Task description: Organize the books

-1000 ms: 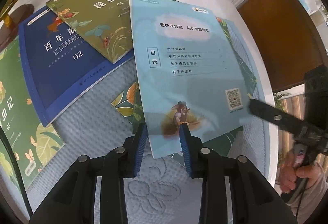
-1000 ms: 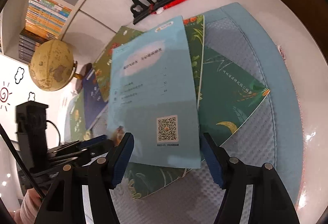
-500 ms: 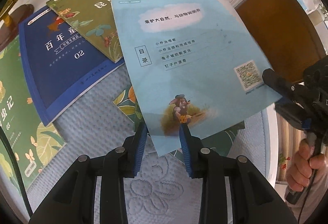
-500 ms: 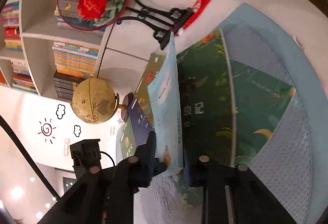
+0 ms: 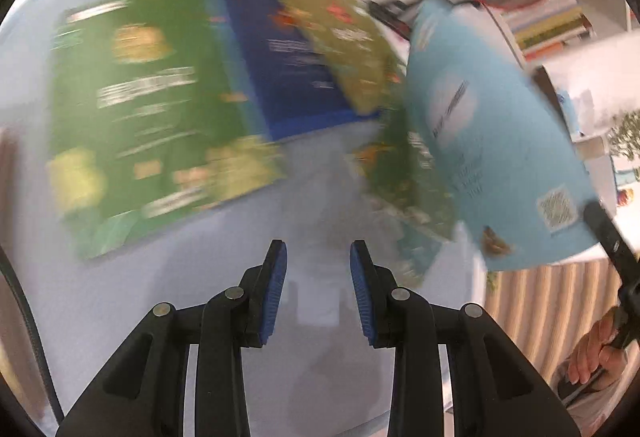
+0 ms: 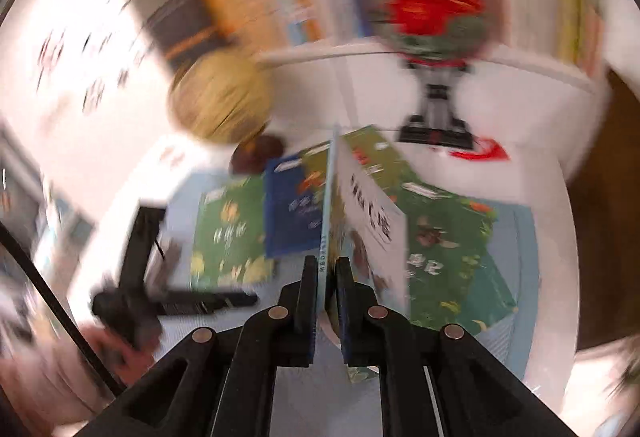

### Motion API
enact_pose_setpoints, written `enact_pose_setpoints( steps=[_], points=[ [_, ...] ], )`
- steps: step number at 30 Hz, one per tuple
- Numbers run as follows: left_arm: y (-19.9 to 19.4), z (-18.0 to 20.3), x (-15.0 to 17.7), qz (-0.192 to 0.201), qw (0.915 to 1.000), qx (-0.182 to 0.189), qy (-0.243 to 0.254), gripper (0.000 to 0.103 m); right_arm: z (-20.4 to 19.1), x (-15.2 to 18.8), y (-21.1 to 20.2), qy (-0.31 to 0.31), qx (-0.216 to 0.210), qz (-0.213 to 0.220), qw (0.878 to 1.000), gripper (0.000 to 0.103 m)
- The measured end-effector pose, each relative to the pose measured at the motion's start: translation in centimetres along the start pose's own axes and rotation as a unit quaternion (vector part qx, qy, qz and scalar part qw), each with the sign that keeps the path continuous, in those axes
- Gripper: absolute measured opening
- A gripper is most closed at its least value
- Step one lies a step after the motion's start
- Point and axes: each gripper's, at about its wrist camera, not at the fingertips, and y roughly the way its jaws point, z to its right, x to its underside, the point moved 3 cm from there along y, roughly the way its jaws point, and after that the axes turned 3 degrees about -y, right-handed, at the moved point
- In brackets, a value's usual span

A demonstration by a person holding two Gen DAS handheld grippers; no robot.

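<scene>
My right gripper point(image 6: 326, 269) is shut on the edge of the thin light blue book point(image 6: 372, 221) and holds it on edge above the table. In the left wrist view the light blue book point(image 5: 492, 141) hangs lifted at the right, with my right gripper point(image 5: 590, 209) at its lower corner. My left gripper point(image 5: 318, 289) stands open over the mat with nothing between its blue pads. A green book point(image 5: 152, 117), a dark blue book point(image 5: 288, 77) and an olive book point(image 5: 348, 41) lie overlapping on the mat. Dark green books point(image 6: 448, 249) lie under the lifted one.
A light blue quilted mat point(image 5: 200, 297) covers the white round table. A globe point(image 6: 220, 97) and a round fan with a red flower point(image 6: 432, 13) on a black stand are at the back, before bookshelves. A hand point(image 5: 596, 361) holds the right gripper's handle. Both views are blurred.
The right gripper shut on the light blue book's edge, lifted it and rolled it upright. The left gripper no longer has the book's corner between its pads and has swung away left.
</scene>
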Motion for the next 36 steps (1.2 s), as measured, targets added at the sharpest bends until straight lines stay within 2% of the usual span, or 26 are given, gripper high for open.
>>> enact_pose_setpoints(
  steps=[5,9,10,13,14,15,16,19,23,26,29,32,33,36],
  points=[
    [-3.0,-6.5,2.3,0.004,0.9981,-0.033,-0.051,0.029,-7.8,5.2,6.1,-0.014,-0.042,-0.071,0.996,0.012],
    [-3.8,-10.4,4.5,-0.004,0.9958,-0.046,-0.079,0.029,-13.0,9.7,9.7,-0.037,-0.117,-0.128,0.984,0.017],
    [-3.8,-11.1,5.1,-0.007,0.9954,-0.044,-0.084,0.029,-13.4,10.1,10.1,-0.032,-0.122,-0.142,0.982,0.017],
    [-3.5,-11.6,5.6,-0.014,0.9952,-0.043,-0.087,0.029,-12.2,10.1,10.3,0.010,-0.141,-0.155,0.978,0.021],
    [-3.3,-11.6,5.6,-0.015,0.9953,-0.041,-0.087,0.029,-10.8,9.9,10.2,0.031,-0.140,-0.148,0.979,0.034],
    [-2.8,-11.2,5.6,-0.018,0.9956,-0.039,-0.084,0.029,-9.3,9.7,10.1,0.050,-0.125,-0.137,0.981,0.054],
    [-2.2,-10.5,5.6,-0.023,0.9961,-0.034,-0.078,0.029,-7.6,9.5,9.9,0.065,-0.101,-0.123,0.985,0.060],
    [-0.7,-8.4,5.8,-0.032,0.9980,-0.014,-0.053,0.029,-3.7,9.4,10.6,0.092,-0.068,-0.124,0.986,0.061],
    [2.0,-5.5,5.7,-0.046,0.9987,0.000,-0.023,0.029,-0.3,10.1,13.0,0.116,-0.061,-0.149,0.980,0.061],
    [3.2,-4.7,5.9,-0.053,0.9984,0.002,-0.019,0.029,0.7,11.2,14.2,0.146,-0.091,-0.177,0.969,0.060],
    [3.0,-4.5,6.3,-0.050,0.9987,0.002,-0.010,0.029,0.7,12.1,13.5,0.154,-0.116,-0.167,0.967,0.060],
    [2.8,-5.5,7.2,-0.086,0.9952,0.036,-0.029,0.029,0.4,14.2,12.6,0.182,-0.176,-0.188,0.949,0.060],
    [2.7,-5.8,7.6,-0.090,0.9947,0.038,-0.032,0.029,0.2,14.7,12.4,0.175,-0.181,-0.195,0.948,0.058],
    [2.3,-6.6,8.3,-0.092,0.9938,0.046,-0.041,0.029,0.8,15.8,10.9,0.142,-0.151,-0.195,0.959,0.056]
  ],
)
